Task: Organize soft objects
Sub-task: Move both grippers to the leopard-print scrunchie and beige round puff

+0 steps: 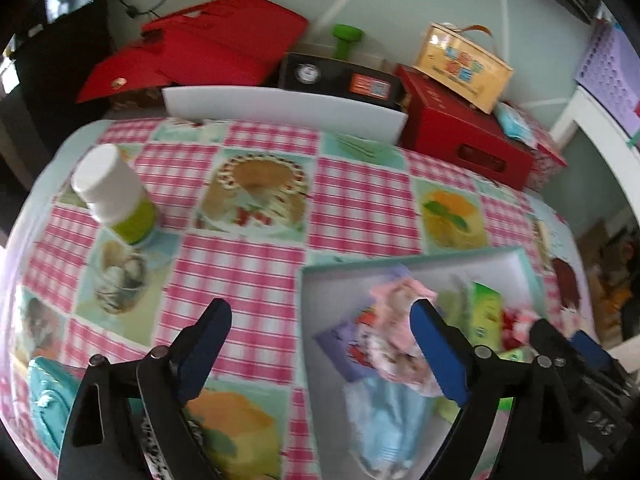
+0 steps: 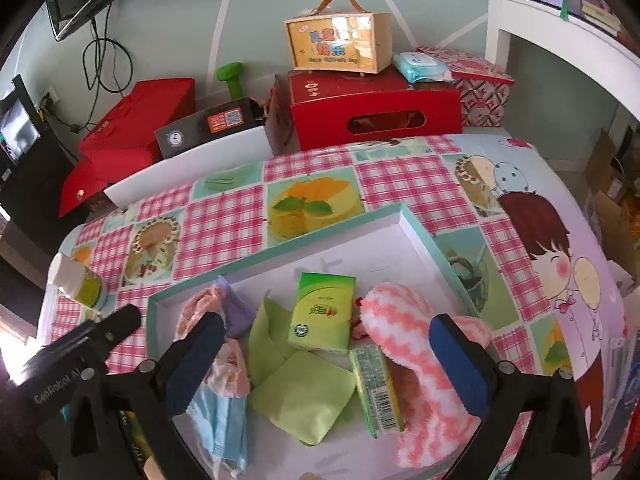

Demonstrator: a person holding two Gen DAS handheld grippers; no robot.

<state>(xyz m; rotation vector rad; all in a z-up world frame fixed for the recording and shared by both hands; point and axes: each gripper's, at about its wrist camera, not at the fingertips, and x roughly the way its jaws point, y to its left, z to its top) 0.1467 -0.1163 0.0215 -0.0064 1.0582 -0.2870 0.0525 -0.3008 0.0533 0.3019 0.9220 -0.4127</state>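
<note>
A shallow white tray with a teal rim (image 2: 320,236) lies on the checked tablecloth; it also shows in the left wrist view (image 1: 400,268). In it lie a pink-and-white fuzzy sock (image 2: 408,332), a green tissue pack (image 2: 324,312), a second green pack (image 2: 378,392), green cloths (image 2: 300,392), a blue face mask (image 2: 218,416), a pink patterned cloth (image 2: 232,368) and a purple item (image 2: 236,312). My right gripper (image 2: 324,364) is open above the tray, holding nothing. My left gripper (image 1: 320,352) is open and empty over the tray's left edge; it shows at the left of the right wrist view (image 2: 120,324).
A white-capped green bottle (image 1: 116,196) stands on the cloth left of the tray. A teal object (image 1: 48,400) lies at the near left. Red boxes (image 2: 372,108), a black box (image 2: 208,128), a handled gift box (image 2: 340,40) and a white board (image 1: 288,108) line the table's back.
</note>
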